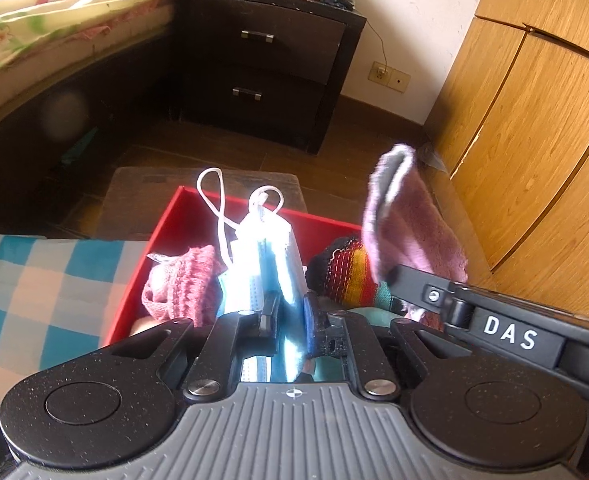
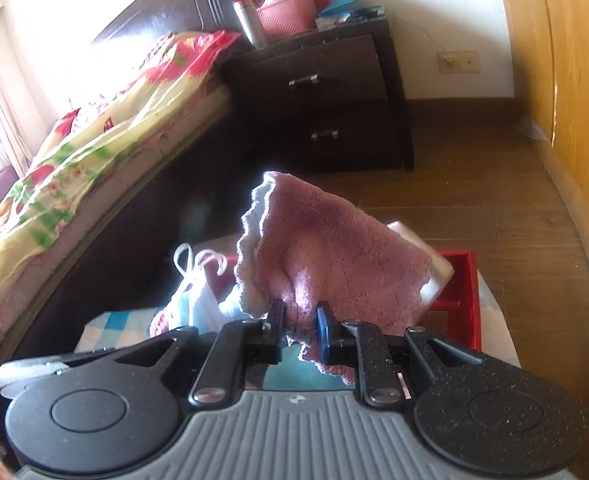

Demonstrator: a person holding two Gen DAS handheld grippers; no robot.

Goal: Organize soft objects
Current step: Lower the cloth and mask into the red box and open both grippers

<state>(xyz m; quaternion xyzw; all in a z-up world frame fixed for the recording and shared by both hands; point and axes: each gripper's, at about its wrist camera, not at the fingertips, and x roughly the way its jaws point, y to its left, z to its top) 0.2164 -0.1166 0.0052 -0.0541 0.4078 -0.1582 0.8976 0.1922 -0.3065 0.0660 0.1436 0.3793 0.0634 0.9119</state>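
Note:
A red box (image 1: 134,280) sits below both grippers, with a pink knitted piece (image 1: 186,284) and a striped knitted piece (image 1: 346,276) inside it. My left gripper (image 1: 288,312) is shut on a stack of blue face masks (image 1: 270,256), which stands upright over the box with its white ear loops sticking up. My right gripper (image 2: 300,328) is shut on a pink fluffy cloth (image 2: 326,256) and holds it above the box's right side (image 2: 460,300). In the left wrist view, that gripper (image 1: 390,276) and the cloth (image 1: 414,232) come in from the right. The masks (image 2: 198,300) appear at the left in the right wrist view.
The box rests beside a blue checked cloth (image 1: 34,288). A dark two-drawer nightstand (image 1: 270,64) stands ahead, and a bed with a floral cover (image 1: 54,8) is at the left. Wooden wardrobe doors (image 1: 534,140) line the right side. Brown floor (image 2: 474,200) lies between them.

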